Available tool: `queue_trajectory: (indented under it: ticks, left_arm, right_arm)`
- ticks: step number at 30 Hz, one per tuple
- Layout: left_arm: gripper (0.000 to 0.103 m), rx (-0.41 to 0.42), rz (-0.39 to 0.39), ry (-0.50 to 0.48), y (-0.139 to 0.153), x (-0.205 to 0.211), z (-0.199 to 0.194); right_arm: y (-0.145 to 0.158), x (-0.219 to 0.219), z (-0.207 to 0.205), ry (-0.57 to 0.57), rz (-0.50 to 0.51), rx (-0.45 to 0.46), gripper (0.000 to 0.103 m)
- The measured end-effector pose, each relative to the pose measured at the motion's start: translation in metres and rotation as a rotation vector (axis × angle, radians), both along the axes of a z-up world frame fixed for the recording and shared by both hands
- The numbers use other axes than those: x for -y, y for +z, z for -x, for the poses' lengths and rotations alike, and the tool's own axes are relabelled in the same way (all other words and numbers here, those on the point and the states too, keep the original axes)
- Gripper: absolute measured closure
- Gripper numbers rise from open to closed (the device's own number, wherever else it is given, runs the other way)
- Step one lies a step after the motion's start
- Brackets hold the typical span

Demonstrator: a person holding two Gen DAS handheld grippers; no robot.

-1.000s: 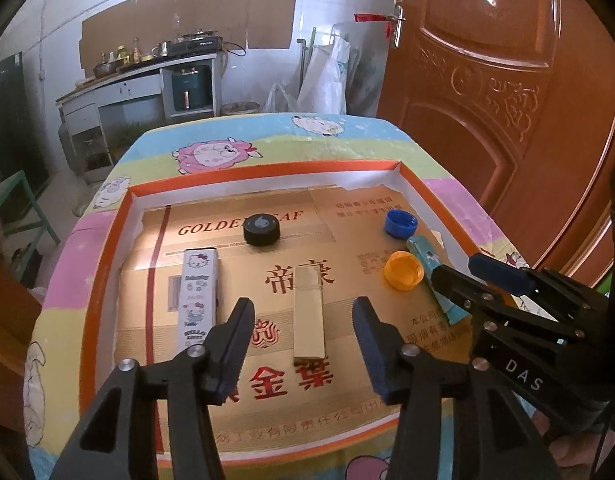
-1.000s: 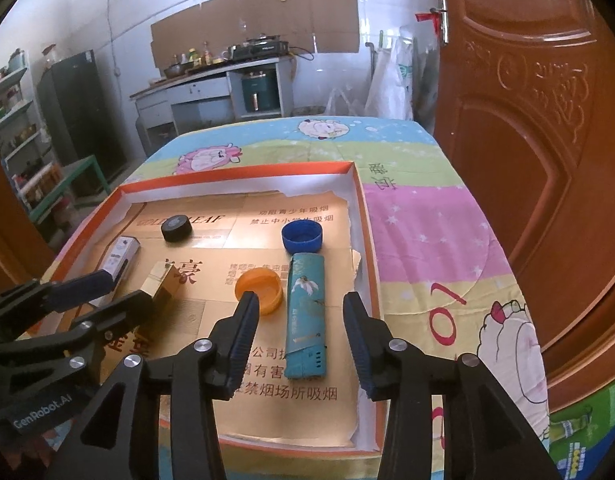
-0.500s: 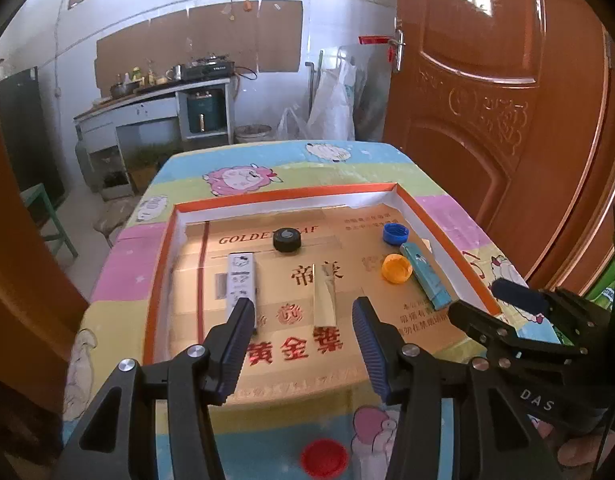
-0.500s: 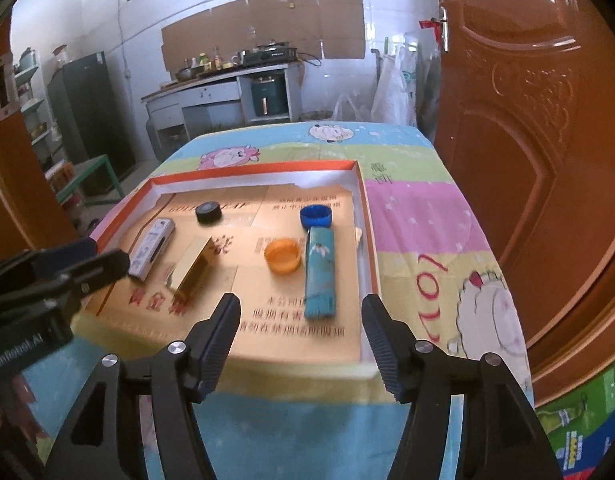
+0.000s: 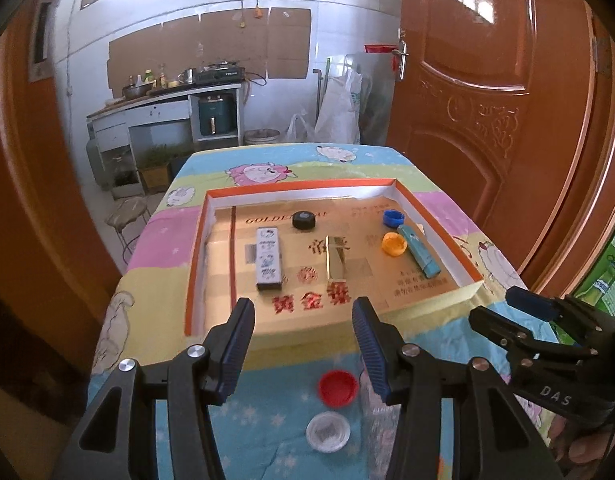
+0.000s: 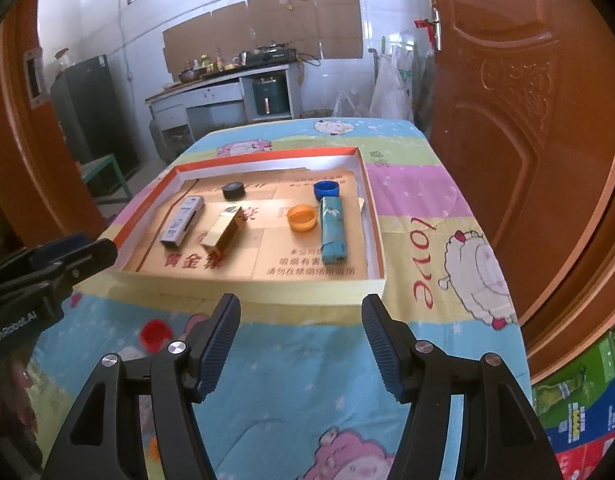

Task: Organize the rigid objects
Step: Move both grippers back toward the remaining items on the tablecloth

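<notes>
Both the left gripper (image 5: pixel 303 340) and right gripper (image 6: pixel 301 334) hang wide and empty above the cartoon-print tablecloth (image 6: pixel 423 208). The round red plastic cap (image 5: pixel 338 388) and what seems a clear lid (image 5: pixel 328 432) lie outside the orange-rimmed shallow cardboard tray (image 5: pixel 195 248); descend squarely over the cap.

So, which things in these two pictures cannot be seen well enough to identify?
- Clear object, left wrist view: partly hidden behind the left tongs, unidentifiable.
- Red cap, right wrist view: blurred.
- Small print on the tray lining: too small to read.
- Green cartons, right wrist view: cut off by the frame edge.
</notes>
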State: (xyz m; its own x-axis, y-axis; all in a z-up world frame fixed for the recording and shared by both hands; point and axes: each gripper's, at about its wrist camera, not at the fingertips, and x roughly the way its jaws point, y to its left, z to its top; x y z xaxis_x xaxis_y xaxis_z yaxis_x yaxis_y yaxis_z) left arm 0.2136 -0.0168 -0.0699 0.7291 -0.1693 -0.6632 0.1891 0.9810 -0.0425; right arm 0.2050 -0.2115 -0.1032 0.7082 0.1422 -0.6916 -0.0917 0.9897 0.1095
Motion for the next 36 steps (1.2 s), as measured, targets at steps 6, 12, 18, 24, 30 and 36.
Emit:
queue_trajectory:
  ticks: [6,12,18,24,30,36]
  left_arm:
    - [0.052,0.011,0.002,0.034,0.003,-0.021,0.027]
    - [0.052,0.031,0.010,0.068,0.011,-0.040,0.055]
    - [0.052,0.032,0.045,0.076,0.015,-0.055,0.079]
    - [0.052,0.048,0.033,0.078,0.010,-0.060,0.098]
    - [0.052,0.023,0.046,0.066,-0.004,-0.061,0.110]
    - [0.052,0.030,0.038,0.059,-0.009,-0.062,0.126]
  right_arm:
    - [0.008,-0.010,0.029,0.015,0.015,0.012,0.038]
    - [0.015,-0.016,0.053,0.019,0.021,0.020,0.038]
    - [0.019,-0.019,0.075,0.021,0.025,0.025,0.038]
    - [0.021,-0.024,0.098,0.038,0.032,0.040,0.038]
    - [0.008,-0.037,0.116,0.089,0.042,0.026,0.038]
    - [0.002,-0.048,0.130,0.114,0.061,0.020,0.038]
